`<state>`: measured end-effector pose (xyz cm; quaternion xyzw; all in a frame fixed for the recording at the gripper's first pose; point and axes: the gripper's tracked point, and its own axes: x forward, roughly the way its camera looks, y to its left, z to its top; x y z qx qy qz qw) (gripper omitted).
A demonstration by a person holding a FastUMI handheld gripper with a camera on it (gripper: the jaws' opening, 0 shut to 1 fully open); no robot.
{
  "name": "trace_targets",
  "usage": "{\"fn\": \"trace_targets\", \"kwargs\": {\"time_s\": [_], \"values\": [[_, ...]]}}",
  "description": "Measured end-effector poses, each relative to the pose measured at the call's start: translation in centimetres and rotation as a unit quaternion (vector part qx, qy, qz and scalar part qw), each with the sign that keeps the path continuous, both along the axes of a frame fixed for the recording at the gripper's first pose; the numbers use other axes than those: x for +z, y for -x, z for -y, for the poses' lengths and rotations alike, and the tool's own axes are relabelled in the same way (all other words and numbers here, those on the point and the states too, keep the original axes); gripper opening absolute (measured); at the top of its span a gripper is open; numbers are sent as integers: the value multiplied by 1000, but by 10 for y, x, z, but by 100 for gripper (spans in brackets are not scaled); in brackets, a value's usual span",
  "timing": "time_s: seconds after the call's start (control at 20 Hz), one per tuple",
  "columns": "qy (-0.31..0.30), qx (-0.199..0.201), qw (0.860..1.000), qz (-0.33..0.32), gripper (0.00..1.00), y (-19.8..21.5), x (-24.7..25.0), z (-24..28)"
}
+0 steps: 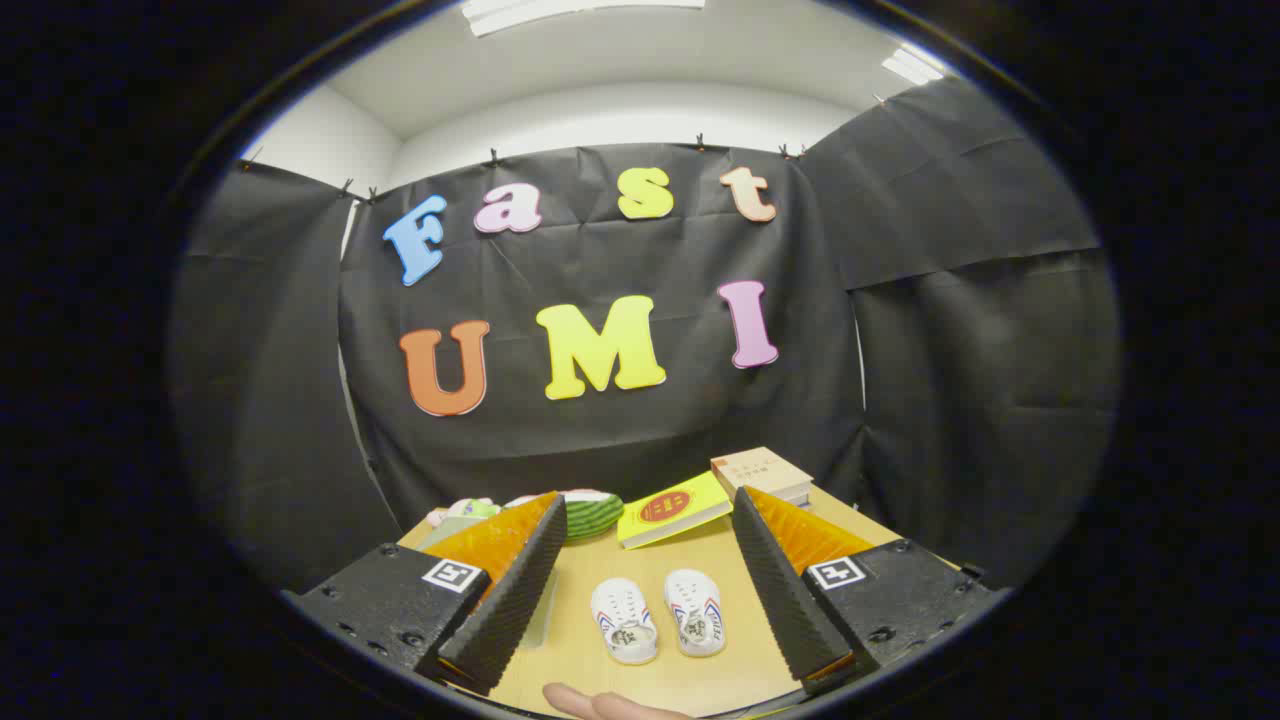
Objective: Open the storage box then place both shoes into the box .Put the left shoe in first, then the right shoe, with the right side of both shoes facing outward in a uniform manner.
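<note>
The gripper (640, 590) hangs above the wooden table (700, 672) with its fingers spread wide, grasping nothing. Between them, on the table, lie two small white shoes (657, 617) side by side, almost touching, toes pointing away from the camera. Beyond the shoes rests a yellow book (672, 509) (tilted slightly), with a tan book (762, 473) behind it, and a green striped item (592, 515) left of the yellow book. A clear box (541, 610) sits left of the shoes, mostly hidden by the left finger. A fingertip (610, 706) shows nearer than the shoes.

The place was a recording booth: black cloth (620, 420) clipped up as walls, a wooden table (700, 560), white room walls (620, 115) and ceiling lights (560, 10) above.
</note>
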<state>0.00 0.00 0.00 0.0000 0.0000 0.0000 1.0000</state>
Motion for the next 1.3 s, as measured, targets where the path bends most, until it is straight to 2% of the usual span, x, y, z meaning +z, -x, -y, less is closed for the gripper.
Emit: {"fn": "trace_targets", "kwargs": {"time_s": [0.85,1.15,1.3], "values": [[50,30,998,-2,100,17,16,-50],[56,40,997,-46,100,-7,-7,-55],[31,66,995,-75,100,-26,-25,-61]]}}
